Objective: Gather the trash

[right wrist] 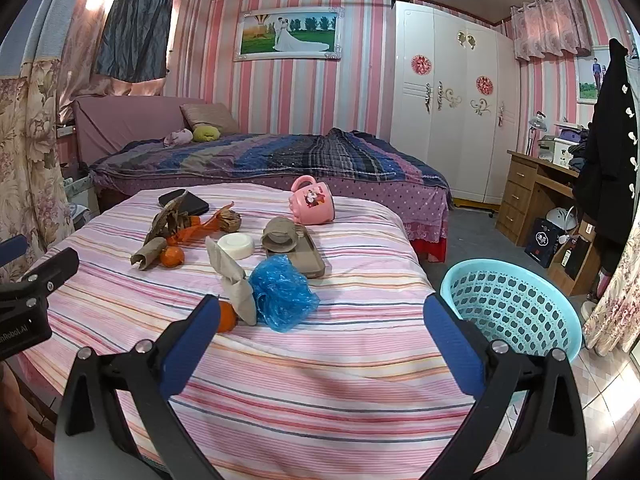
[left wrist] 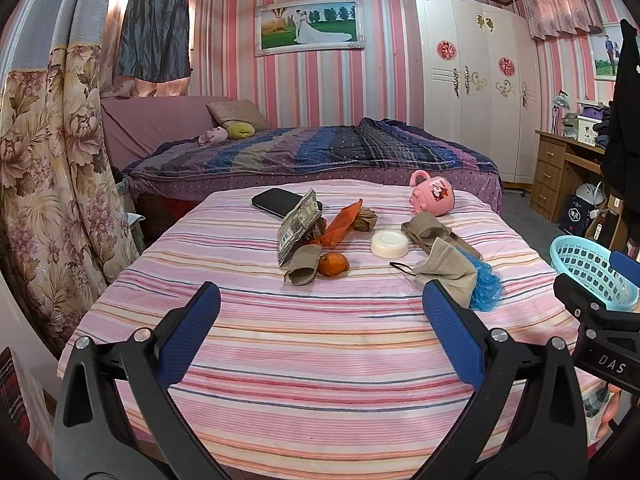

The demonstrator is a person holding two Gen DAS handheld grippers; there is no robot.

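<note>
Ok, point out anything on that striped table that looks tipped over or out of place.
The pink mug lies on its side near the far edge, not upright. Crumpled blue plastic, brown paper scraps and an orange wrapper lie scattered among a phone and a white dish. The turquoise basket stands beside the table.

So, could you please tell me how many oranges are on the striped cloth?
2. One orange lies beside the cardboard tube; a second orange sits by the beige mask, partly hidden. More may hide under the litter.
</note>
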